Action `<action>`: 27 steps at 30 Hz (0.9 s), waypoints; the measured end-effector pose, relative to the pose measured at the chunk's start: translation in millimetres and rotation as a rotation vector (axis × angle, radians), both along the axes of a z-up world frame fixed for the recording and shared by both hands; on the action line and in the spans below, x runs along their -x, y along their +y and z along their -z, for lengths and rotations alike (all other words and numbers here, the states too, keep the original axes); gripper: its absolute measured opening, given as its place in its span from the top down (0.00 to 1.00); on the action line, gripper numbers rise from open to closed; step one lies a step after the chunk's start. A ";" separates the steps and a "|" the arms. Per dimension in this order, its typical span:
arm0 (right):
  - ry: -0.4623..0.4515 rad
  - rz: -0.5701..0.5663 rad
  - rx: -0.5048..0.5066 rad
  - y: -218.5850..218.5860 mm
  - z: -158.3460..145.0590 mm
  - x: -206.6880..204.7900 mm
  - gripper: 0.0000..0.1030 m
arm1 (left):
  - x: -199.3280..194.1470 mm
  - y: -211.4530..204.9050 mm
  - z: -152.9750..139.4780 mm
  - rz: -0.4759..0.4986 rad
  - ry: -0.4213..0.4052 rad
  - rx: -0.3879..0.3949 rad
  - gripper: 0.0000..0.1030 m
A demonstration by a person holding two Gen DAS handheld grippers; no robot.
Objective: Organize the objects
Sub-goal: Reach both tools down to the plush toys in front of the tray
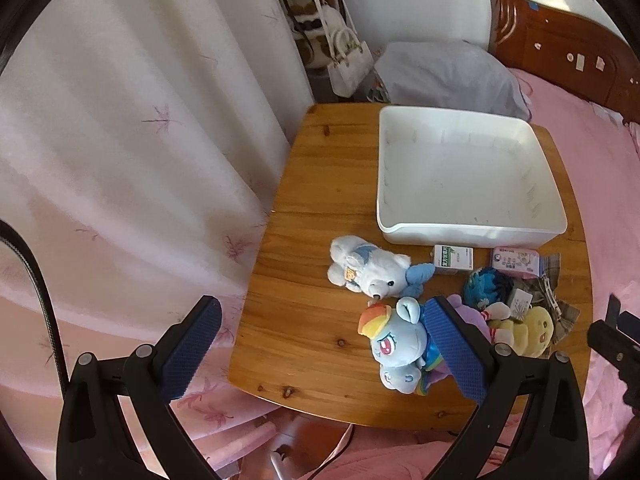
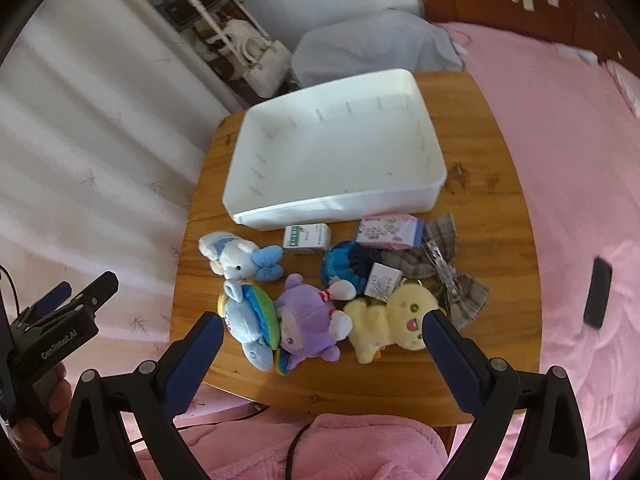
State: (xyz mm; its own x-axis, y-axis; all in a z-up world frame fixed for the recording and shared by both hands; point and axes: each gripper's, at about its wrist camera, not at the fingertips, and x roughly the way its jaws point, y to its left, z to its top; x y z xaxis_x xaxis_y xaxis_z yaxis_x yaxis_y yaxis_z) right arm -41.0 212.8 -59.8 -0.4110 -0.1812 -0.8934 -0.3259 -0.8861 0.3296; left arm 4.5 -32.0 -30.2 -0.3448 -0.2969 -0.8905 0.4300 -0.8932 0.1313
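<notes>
A white tray [image 1: 472,232] [image 2: 340,204] lies empty at the far side of a wooden table [image 1: 312,344] [image 2: 496,240]. In front of it lie a white bear plush [image 1: 368,266] [image 2: 232,256], a blue rainbow pony plush [image 1: 396,344] [image 2: 248,320], a purple plush [image 2: 304,320], a yellow plush [image 1: 528,330] [image 2: 392,320], a blue knit ball [image 1: 486,286] [image 2: 348,268], a green-white box [image 1: 454,259] [image 2: 308,236], a pink box [image 1: 516,262] [image 2: 390,230], a small silver box [image 2: 382,282] and a plaid bow [image 2: 444,268]. My left gripper [image 1: 324,320] is open above the table's near left. My right gripper [image 2: 322,334] is open above the plush toys.
White and pink curtains [image 1: 120,160] hang left of the table. A pink bed [image 2: 560,160] with a wooden headboard [image 1: 560,48] lies to the right. A grey covered bundle [image 1: 448,72] and a white handbag [image 1: 348,64] stand behind the table. A black object [image 2: 598,292] lies on the bed.
</notes>
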 end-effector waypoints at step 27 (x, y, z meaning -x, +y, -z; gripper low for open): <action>-0.295 0.410 0.380 52.7 151.9 -9.5 0.11 | 49.8 12.2 138.1 -0.005 -0.233 -0.259 0.01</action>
State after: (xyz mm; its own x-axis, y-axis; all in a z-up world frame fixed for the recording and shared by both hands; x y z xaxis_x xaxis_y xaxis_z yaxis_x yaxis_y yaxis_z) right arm -31.5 265.6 -211.7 -0.2603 -0.3882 -0.8840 -0.7391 -0.5090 0.4412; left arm -45.3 -19.8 -168.3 -0.1226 -0.0522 -0.9911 0.4196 -0.9077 -0.0041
